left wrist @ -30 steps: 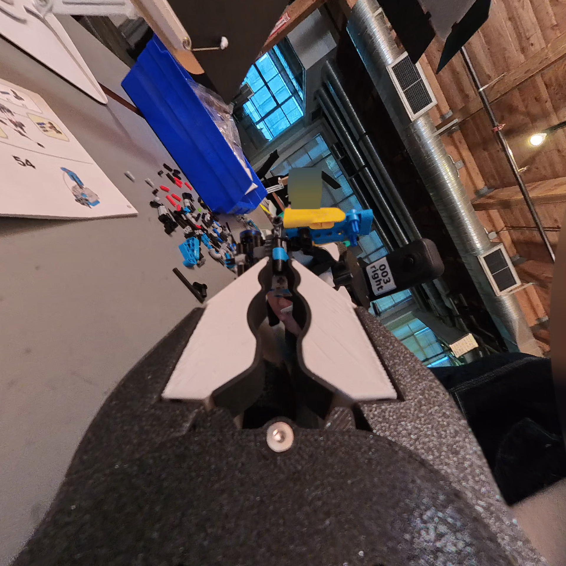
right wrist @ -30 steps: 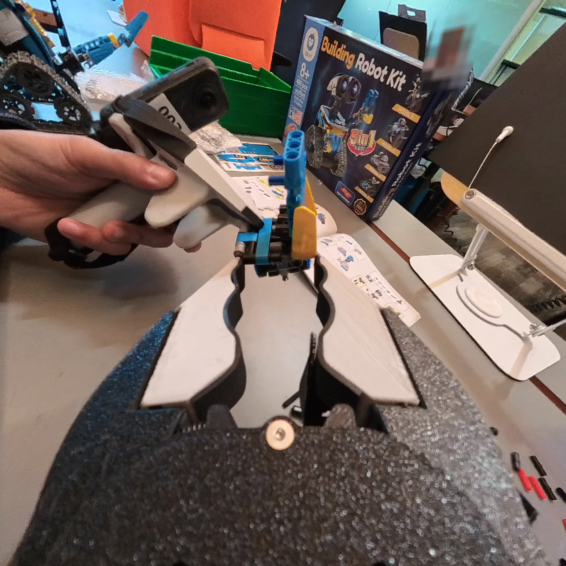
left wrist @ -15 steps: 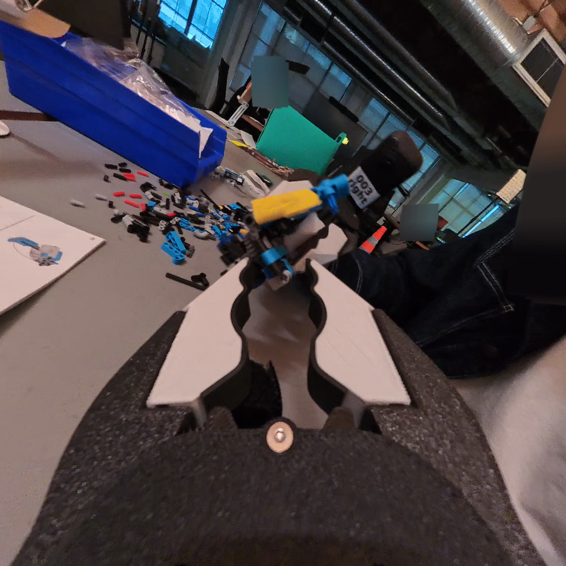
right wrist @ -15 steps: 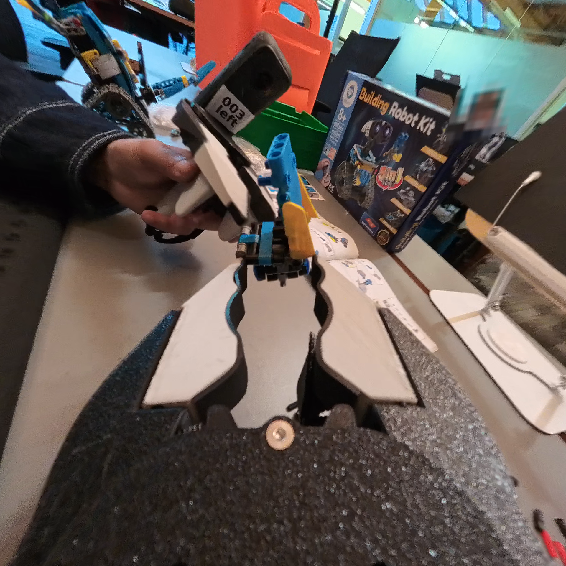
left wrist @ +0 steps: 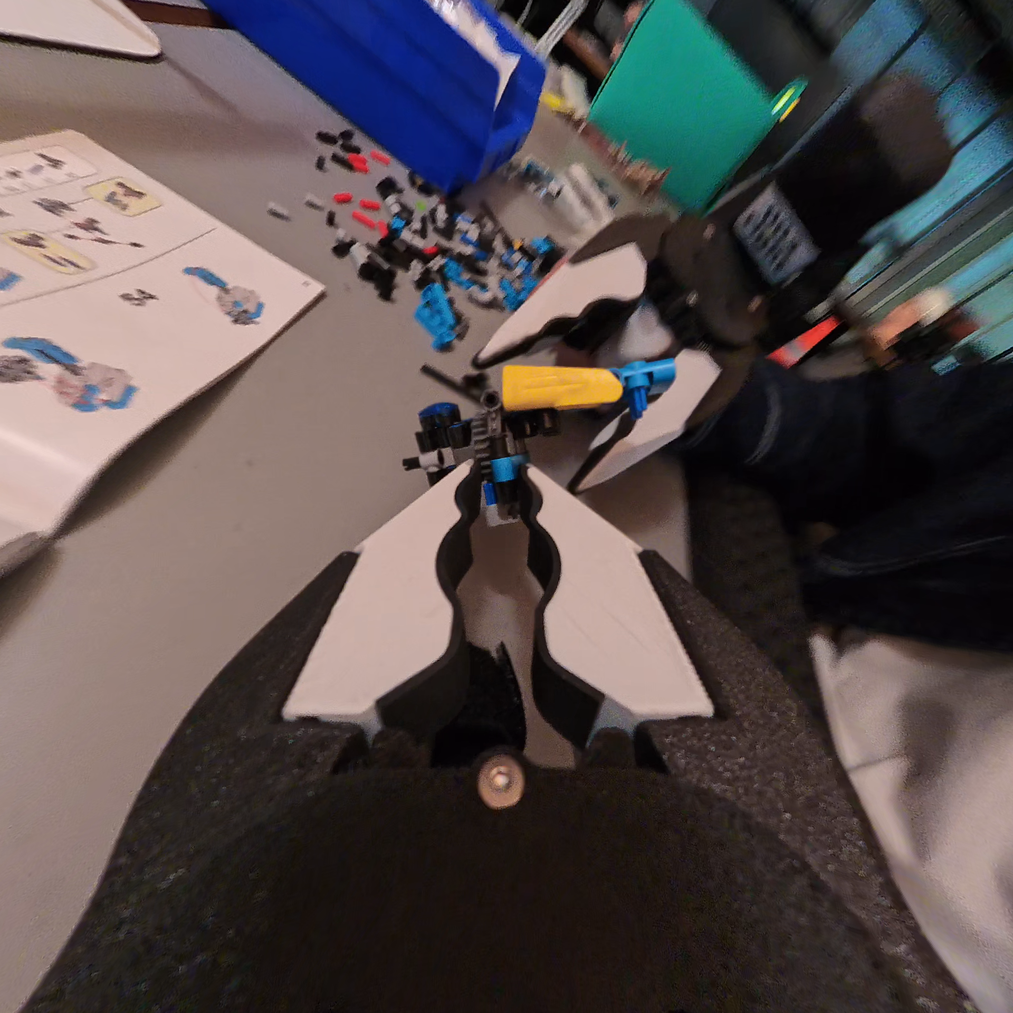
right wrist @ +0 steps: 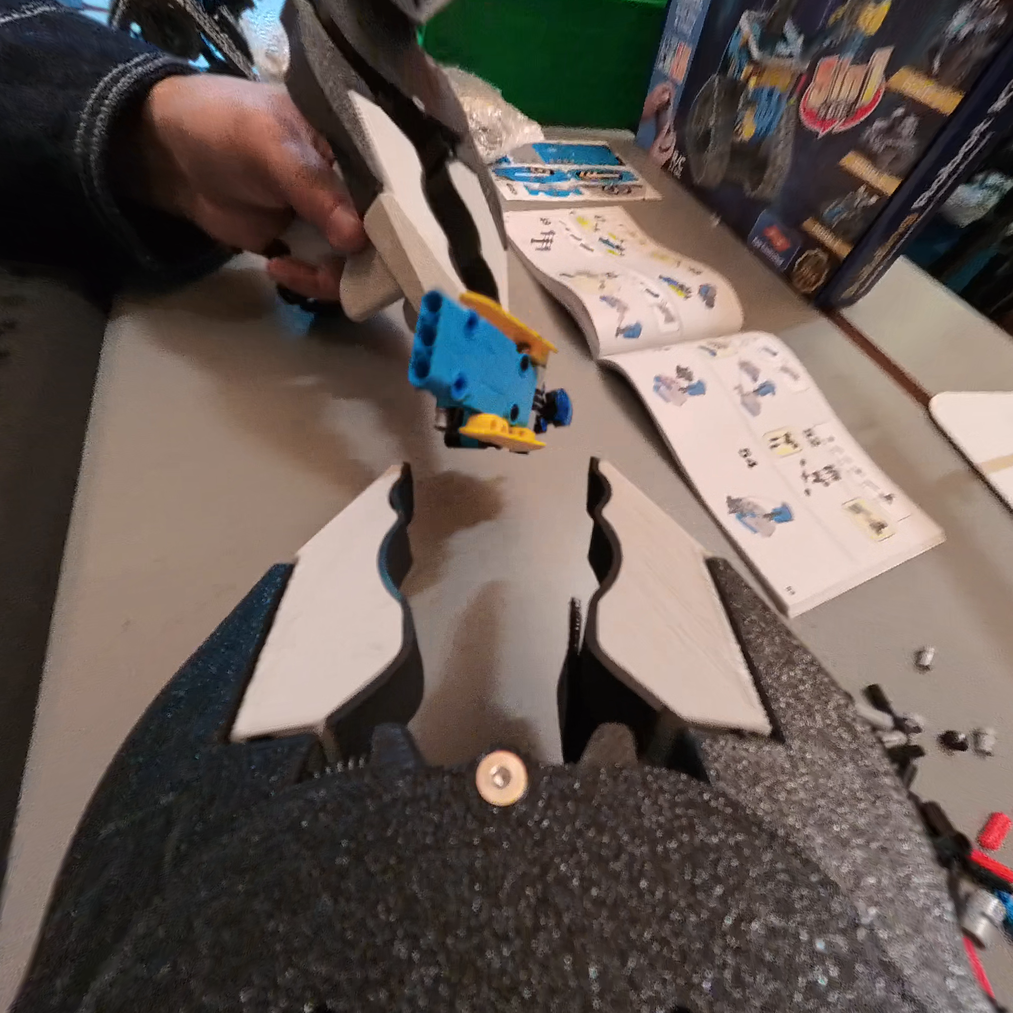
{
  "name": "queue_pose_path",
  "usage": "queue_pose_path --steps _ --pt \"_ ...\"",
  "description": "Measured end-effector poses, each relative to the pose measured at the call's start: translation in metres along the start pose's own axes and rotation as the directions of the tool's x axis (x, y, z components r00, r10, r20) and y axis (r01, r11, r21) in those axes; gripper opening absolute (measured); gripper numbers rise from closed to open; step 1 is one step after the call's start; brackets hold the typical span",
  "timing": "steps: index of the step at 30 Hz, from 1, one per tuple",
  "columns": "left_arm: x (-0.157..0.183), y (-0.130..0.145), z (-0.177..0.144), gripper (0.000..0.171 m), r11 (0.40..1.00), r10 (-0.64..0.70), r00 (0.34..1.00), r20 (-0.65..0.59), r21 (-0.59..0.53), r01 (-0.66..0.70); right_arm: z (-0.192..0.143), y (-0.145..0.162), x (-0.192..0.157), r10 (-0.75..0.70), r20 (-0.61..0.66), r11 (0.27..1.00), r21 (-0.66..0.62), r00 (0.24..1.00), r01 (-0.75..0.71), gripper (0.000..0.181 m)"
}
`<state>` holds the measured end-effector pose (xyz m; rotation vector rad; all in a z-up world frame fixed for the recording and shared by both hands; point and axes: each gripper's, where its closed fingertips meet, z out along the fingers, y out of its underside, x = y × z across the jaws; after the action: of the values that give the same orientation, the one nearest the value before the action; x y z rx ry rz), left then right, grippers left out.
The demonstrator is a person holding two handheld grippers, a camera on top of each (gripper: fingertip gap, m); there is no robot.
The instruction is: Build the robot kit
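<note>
Left claw (left wrist: 498, 471): pressed together on the lower end of the brick model (left wrist: 512, 408); the grip is unchanged from a second ago.
Right claw (right wrist: 499, 471): spread wide and holding nothing; a second ago its fingers closed around the model's base, and now they stand clear of it.
Brick model (right wrist: 477, 373): blue block with yellow plates, held off the table just ahead of the right claw's tips and apart from them; carried by the left claw alone.
Hand (right wrist: 235, 164): wrapped around the left claw's handle, to the upper left of the right claw.
Instruction booklet (right wrist: 740, 416): lies open on the table (right wrist: 219, 466), ahead and right of the right claw.
Loose parts (left wrist: 433, 241): scattered ahead of the left claw, before the blue bin (left wrist: 394, 82).
Kit box (right wrist: 822, 120): stands far right, beyond the booklet.
</note>
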<state>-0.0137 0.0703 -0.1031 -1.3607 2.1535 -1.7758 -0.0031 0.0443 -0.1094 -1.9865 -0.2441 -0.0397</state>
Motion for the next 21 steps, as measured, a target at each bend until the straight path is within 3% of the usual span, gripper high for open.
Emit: queue_pose_path --steps 3,6,11,14,21 --pt "-0.013 0.014 -0.008 0.012 0.969 0.230 0.964 0.132 -0.125 -0.213 -0.006 -0.005 -0.015 0.097 0.126 0.995 0.020 0.987 -0.101 0.054" --pt "-0.013 0.021 -0.012 0.012 0.915 0.381 0.906 0.183 -0.217 -0.341 -0.003 -0.020 -0.024 0.248 0.226 0.965 0.031 0.942 -0.262 0.060" --pt "-0.009 0.029 -0.010 0.012 0.809 0.565 0.796 0.215 -0.334 -0.484 0.021 -0.017 -0.017 0.434 0.197 0.900 -0.052 0.879 -0.433 0.040" --pt "-0.004 0.037 -0.005 0.012 0.785 0.589 0.788 0.179 -0.356 -0.507 0.023 -0.018 -0.019 0.408 0.229 0.911 -0.042 0.884 -0.410 0.029" --pt "-0.001 0.038 -0.003 0.012 0.811 0.552 0.826 0.110 -0.301 -0.502 0.032 0.000 -0.027 0.258 0.284 0.965 -0.115 0.923 -0.235 0.014"
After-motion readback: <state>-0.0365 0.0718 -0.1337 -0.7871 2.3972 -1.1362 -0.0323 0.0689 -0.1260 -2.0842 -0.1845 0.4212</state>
